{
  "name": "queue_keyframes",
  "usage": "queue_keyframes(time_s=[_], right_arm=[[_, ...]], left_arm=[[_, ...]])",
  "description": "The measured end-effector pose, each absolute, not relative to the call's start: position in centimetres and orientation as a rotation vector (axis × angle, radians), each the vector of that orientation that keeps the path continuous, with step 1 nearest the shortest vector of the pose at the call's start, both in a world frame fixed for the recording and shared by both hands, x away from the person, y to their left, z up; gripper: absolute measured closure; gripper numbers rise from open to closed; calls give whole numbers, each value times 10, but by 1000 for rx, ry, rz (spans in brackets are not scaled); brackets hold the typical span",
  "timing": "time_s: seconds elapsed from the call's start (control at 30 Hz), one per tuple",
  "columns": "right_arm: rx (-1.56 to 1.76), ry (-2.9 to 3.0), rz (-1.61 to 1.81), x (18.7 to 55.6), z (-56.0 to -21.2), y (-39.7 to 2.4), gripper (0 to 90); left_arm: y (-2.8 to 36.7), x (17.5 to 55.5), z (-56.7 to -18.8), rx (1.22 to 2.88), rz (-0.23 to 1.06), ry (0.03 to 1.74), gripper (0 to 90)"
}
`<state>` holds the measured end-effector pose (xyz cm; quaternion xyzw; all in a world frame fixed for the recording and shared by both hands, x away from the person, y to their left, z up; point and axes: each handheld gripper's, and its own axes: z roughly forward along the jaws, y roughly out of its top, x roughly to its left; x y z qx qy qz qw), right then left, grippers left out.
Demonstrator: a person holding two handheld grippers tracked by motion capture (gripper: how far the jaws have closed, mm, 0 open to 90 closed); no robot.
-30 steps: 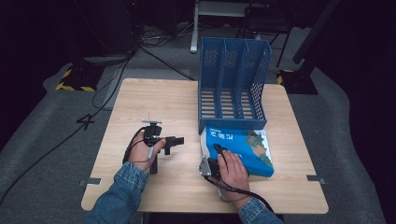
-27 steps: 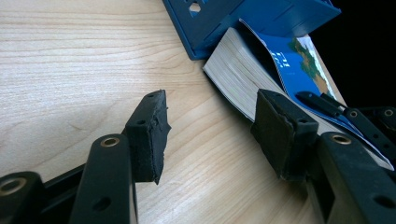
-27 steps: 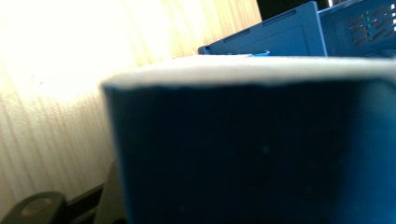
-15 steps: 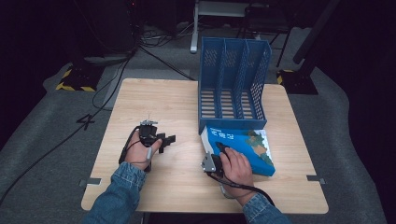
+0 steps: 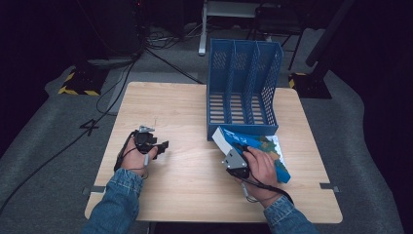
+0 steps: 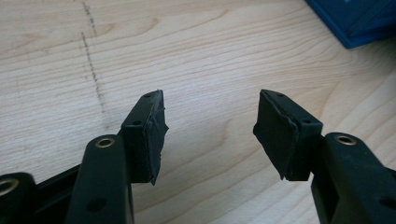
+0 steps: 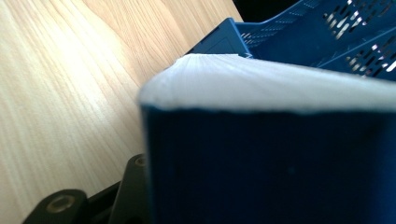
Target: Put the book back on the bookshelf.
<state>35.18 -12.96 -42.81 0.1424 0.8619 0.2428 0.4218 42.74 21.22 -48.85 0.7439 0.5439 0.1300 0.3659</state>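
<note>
High view: right gripper (image 5: pixel 239 155) has clamped the book (image 5: pixel 255 146) at its near-left edge. A sec ago the book lay flat on the table (image 5: pixel 185 190) in front of the rack (image 5: pixel 243 85); now its left edge is tipped up, white page block showing, far corner at about 11 o'clock from the hand, right side still down by the table's 3 o'clock edge. The jaws closed on it within that sec and the hand came up w/ it. So: grasp done, lift begun. Judging by the layout, next is prob. standing the book upright and sliding it into a rack slot, which needs more tilt and clearance over the rack's front lip.

Left gripper (image 5: pixel 157 145) sits at 9 o'clock from the book, well apart, over bare wood. It has drifted a bit toward the person and lower vs. a sec ago. Holding nothing.

Left gripper view: jaws about half open, bare tabletop between the pads (image 6: pixel 154 135). Rack corner (image 6: pixel 359 21) at 1 o'clock. Idle; could steady the book or rack if needed.

Right gripper view: book (image 7: pixel 271 158) is close up between the jaws, dark blue cover below, pale page edge above, rack mesh (image 7: pixel 327 32) behind at 1 o'clock. Grip looks firm, but it's at one edge only, so the book could sag or swing as it rises.
</note>
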Motion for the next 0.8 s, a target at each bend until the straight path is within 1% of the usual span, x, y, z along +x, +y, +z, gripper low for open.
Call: queue_keyframes(time_s=[0.33,0.4,0.43,0.53,0.63,0.8], right_arm=[[418,2183,843,354,-401,-171,611],[453,2174,935,354,-394,-188,611],[453,2174,935,354,-394,-188,611],[515,2155,1049,354,-385,-208,611],[584,2129,1166,355,-377,-229,612],[706,2056,1312,355,-370,-257,612]], left_arm=[[218,430,-497,1909,329,1418,417],[219,430,-497,1912,330,1415,417],[219,430,-497,1915,330,1413,417],[219,430,-497,1912,353,1421,414],[219,430,-498,1936,410,1416,409],[217,430,-500,1962,451,1384,376]])
